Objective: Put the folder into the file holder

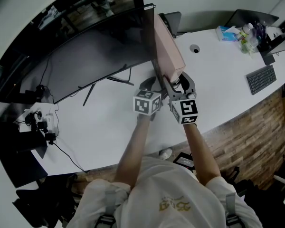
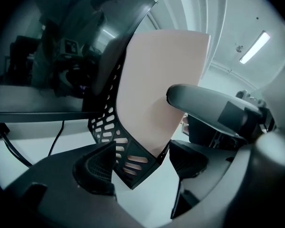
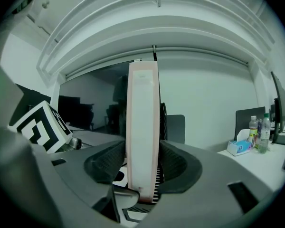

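Observation:
A thick pink folder (image 1: 168, 51) stands upright in the black perforated file holder (image 1: 156, 72) on the white desk, right of the monitor. My right gripper (image 1: 178, 82) reaches the folder's near edge. In the right gripper view the folder (image 3: 142, 103) sits between the jaws of this gripper (image 3: 142, 151), open, with thin gaps at both pads. The left gripper (image 1: 149, 88) is low at the holder's base. Seen from the left gripper, its jaws (image 2: 141, 163) are shut on the holder's lower corner (image 2: 128, 163), with the folder (image 2: 156, 80) rising from it and the right gripper's fingers (image 2: 204, 101) at the folder's edge.
A wide curved monitor (image 1: 85, 56) stands just left of the holder, on a stand (image 1: 109, 80). Cables and a power strip (image 1: 42, 122) lie far left. A keyboard (image 1: 261, 79), tissue box (image 1: 226, 33) and bottles (image 1: 249, 37) sit at the right. The desk's (image 1: 109, 127) curved front edge is near the person.

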`<state>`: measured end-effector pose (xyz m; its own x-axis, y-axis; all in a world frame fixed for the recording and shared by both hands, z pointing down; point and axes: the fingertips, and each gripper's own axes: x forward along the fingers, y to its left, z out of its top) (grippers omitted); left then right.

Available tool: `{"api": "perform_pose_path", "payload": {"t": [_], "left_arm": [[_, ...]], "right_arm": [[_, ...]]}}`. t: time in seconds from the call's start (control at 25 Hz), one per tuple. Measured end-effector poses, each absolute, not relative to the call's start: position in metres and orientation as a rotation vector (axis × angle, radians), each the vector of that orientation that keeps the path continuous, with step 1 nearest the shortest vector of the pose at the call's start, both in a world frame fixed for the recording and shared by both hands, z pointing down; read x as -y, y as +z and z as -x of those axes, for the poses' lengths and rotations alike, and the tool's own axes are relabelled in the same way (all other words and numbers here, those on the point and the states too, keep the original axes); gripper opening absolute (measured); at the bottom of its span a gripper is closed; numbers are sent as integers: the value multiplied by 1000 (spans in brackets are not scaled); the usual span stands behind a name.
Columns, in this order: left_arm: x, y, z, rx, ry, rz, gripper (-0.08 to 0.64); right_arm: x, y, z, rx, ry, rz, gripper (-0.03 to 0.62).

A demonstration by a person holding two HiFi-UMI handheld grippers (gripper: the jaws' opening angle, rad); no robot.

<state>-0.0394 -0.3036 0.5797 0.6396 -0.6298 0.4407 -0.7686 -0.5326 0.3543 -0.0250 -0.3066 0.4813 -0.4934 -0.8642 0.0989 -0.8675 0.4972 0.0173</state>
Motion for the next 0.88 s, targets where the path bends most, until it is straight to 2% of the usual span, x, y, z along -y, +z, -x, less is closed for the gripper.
{"api": "perform_pose_path", "payload": {"t": [0.4, 0.64, 0.8, 0.88], "left_arm": [[295, 551, 47, 1130, 274, -2396, 360], [283, 528, 60, 1192, 215, -2442, 324], [269, 511, 71, 1231, 152, -2463, 269], [263, 501, 75, 1258, 113, -2464, 236]], "right_arm": [[285, 478, 5, 2633, 121, -1594, 221], [264, 475, -7, 2634, 199, -1652, 201], [247, 473, -13, 2622, 240, -1681, 163], [236, 471, -19, 2604, 242, -1722, 98]]}}
